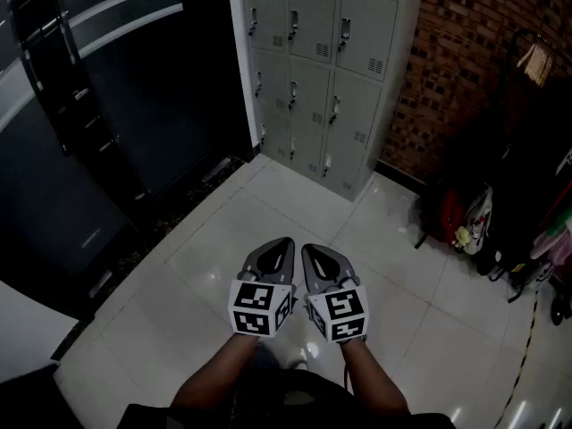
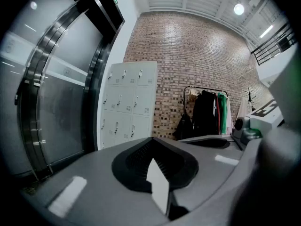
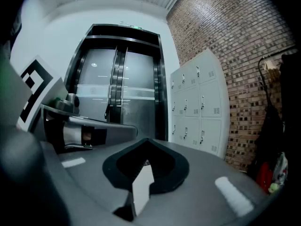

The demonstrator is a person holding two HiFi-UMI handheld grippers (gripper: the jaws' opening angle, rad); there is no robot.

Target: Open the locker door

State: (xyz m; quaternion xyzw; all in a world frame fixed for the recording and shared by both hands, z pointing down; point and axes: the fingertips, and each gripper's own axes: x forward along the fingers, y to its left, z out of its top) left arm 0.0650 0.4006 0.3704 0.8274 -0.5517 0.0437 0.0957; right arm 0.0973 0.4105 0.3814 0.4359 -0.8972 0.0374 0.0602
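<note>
Across the pale tiled floor (image 1: 268, 204), the grey lockers (image 1: 322, 70) stand well off at your twelve o'clock, doors shut, so you carry left gripper (image 1: 279, 250) and right gripper (image 1: 315, 256) side by side, jaws closed and empty, likely because nothing is within reach yet.

A pale grey metal locker bank (image 1: 323, 56) stands upright on the floor, well ahead of the left claw (image 1: 283, 242) and the right claw (image 1: 310, 248), touched by neither. It has three columns of small doors, each with a slim handle at its left edge and a small vent low on its right. Every door (image 1: 356, 113) in view is shut flush.
</note>
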